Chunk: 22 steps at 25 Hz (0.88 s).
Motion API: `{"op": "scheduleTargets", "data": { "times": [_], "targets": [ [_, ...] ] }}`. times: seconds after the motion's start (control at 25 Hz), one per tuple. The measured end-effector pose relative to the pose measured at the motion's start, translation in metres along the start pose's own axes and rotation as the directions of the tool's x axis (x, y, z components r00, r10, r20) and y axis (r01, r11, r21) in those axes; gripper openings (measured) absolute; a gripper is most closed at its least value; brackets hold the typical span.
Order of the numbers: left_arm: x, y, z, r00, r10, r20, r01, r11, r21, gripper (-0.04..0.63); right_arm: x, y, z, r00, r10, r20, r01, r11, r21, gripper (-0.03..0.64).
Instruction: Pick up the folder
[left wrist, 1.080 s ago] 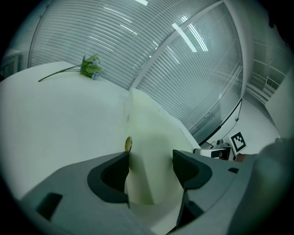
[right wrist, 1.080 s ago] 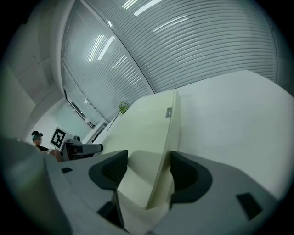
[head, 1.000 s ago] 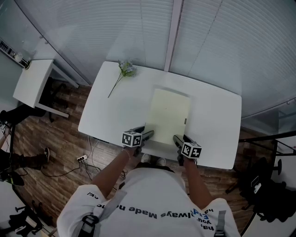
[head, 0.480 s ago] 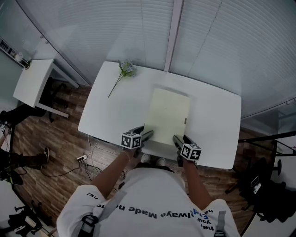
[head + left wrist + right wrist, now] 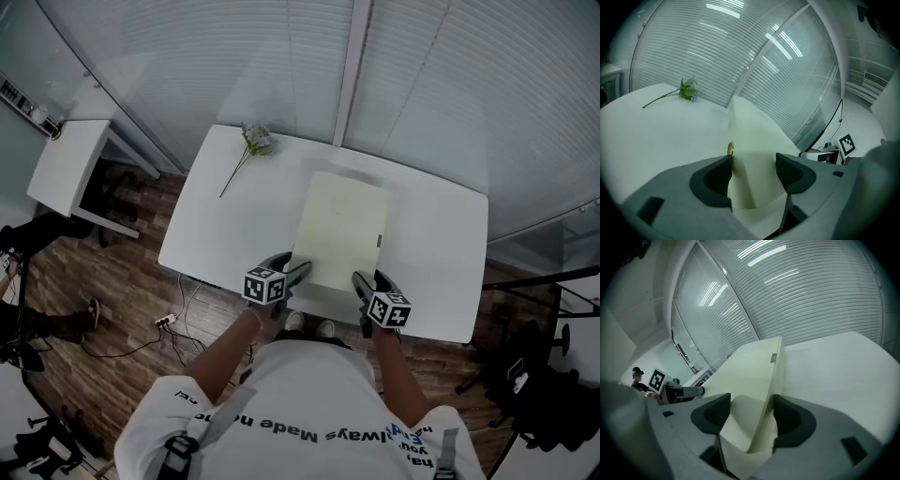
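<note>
Head view: L tongs (image 5: 300,271) & R tongs (image 5: 360,279) each pinch folder (image 5: 339,230) near corners.

A white rectangular table (image 5: 234,234) with rounded corners carries only two things, well apart from each other. A pale yellow folder (image 5: 339,230) lies lengthwise from the table's centre down to its 6 o'clock edge, with a small dark tab on its 3 o'clock side; whether its near end is flat on the top or raised off it cannot be told. A green flower sprig (image 5: 251,145) lies near the 11 o'clock corner, with its leafy head towards 12 o'clock and its thin stem running towards 7 o'clock.
</note>
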<state>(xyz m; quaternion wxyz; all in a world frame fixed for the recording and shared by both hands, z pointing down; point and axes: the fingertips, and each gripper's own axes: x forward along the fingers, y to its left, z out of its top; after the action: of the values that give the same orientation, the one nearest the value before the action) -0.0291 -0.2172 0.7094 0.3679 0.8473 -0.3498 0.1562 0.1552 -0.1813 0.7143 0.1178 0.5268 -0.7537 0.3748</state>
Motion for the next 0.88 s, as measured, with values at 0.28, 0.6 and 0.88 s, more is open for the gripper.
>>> {"op": "scheduleTargets", "data": {
  "times": [0.28,0.6,0.88],
  "targets": [
    [-0.015,-0.012,0.024,0.998,-0.004,0.058,0.003,1.000,0.022,0.295,-0.014,0.016,0.028,0.998,0.004,0.063,-0.001,0.999,-0.045,0.282],
    [-0.037,-0.029,0.053,0.991,0.001,0.132,-0.008,0.998,0.055,0.293,-0.033,0.035,0.060,0.990,0.018,0.139,-0.002,0.993,-0.115,0.282],
    [-0.056,-0.046,0.083,0.979,-0.009,0.206,-0.005,0.998,0.067,0.293,-0.055,0.056,0.097,0.975,0.025,0.219,0.012,0.986,-0.169,0.282]
  ]
}}
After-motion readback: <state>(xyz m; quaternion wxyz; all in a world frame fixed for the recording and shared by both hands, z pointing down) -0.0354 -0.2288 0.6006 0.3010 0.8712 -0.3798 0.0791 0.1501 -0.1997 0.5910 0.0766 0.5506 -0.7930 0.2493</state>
